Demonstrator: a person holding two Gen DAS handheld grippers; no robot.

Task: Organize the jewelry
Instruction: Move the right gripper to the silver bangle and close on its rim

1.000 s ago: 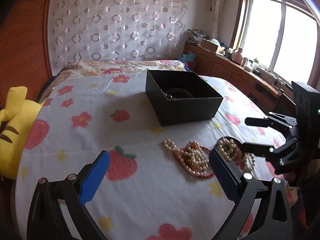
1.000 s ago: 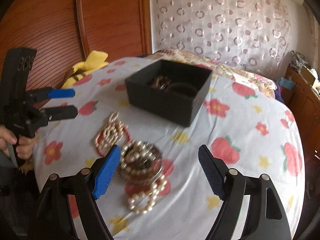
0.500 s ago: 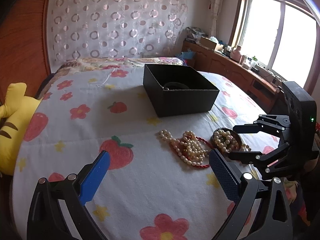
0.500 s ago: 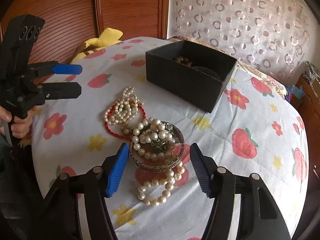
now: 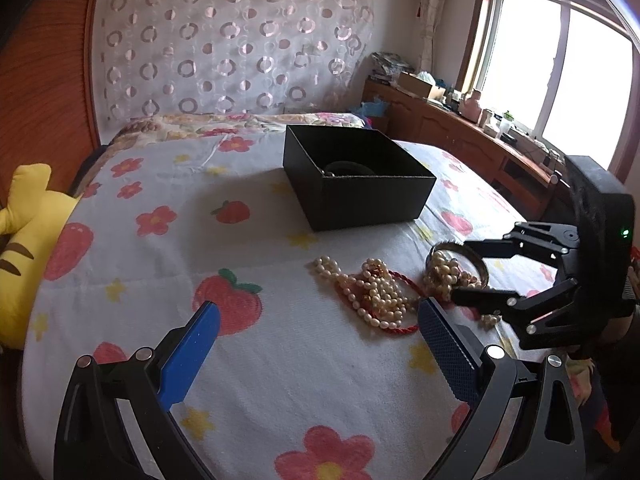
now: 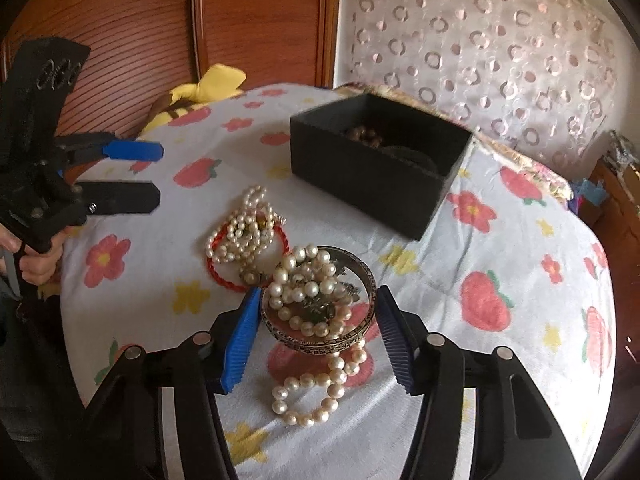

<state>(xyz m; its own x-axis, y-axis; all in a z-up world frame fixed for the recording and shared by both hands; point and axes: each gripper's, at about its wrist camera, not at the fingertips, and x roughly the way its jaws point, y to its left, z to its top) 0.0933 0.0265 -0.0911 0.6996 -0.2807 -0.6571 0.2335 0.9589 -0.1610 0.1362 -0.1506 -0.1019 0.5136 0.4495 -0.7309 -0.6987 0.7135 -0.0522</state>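
A silver bangle (image 6: 320, 336) with a large pearl strand (image 6: 308, 284) heaped in and over it sits on the bed. My right gripper (image 6: 316, 334) has closed its blue pads on the bangle's two sides; it also shows in the left wrist view (image 5: 468, 270). A smaller pearl necklace tangled with a red cord bracelet (image 6: 244, 240) lies just left of it, and shows in the left wrist view (image 5: 372, 292). An open black box (image 6: 380, 160) holding dark jewelry stands beyond (image 5: 352, 176). My left gripper (image 5: 316, 344) is open and empty above the sheet.
A floral sheet (image 5: 160, 280) covers the bed. A yellow plush toy (image 5: 24, 216) lies at its left edge by the wooden headboard (image 6: 160, 40). A wooden cabinet with clutter (image 5: 460, 120) runs under the window on the right.
My right gripper moved forward and narrowed around the bangle until its pads met the sides. My left gripper has drifted slightly and stays open.
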